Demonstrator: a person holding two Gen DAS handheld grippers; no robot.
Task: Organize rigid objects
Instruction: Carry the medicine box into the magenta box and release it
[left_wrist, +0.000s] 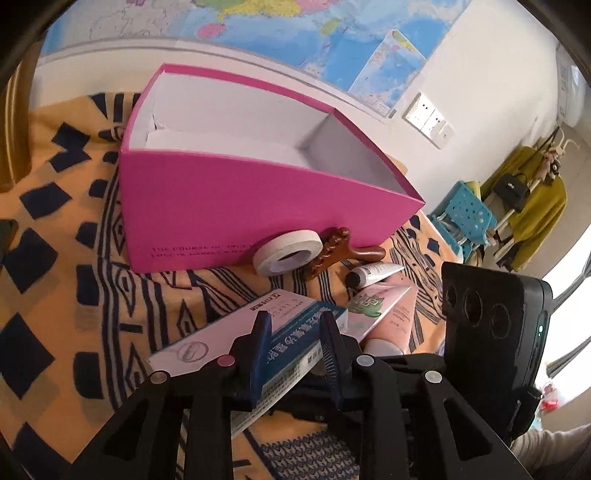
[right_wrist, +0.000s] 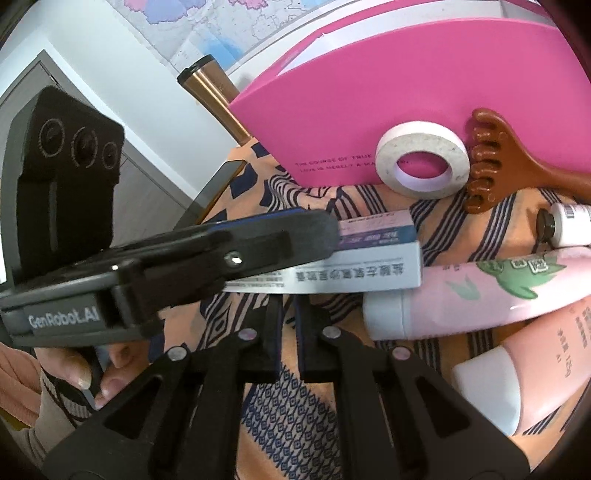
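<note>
Between the left gripper's (left_wrist: 295, 325) pads we pinch the white-and-blue carton (left_wrist: 236, 339) across its narrow width, for transfer to the pink box (left_wrist: 236, 206) beyond. Our right gripper (right_wrist: 290, 314) idles, pressed together, empty.

White wall (left_wrist: 480, 74), map (left_wrist: 295, 22), window (left_wrist: 569, 306)

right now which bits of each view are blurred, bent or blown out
Left wrist view: fisheye bends the pink box into a wedge, and the window at right is blown out. Right wrist view: the left tool and the hand are soft, and the box's top edge bows.
</note>
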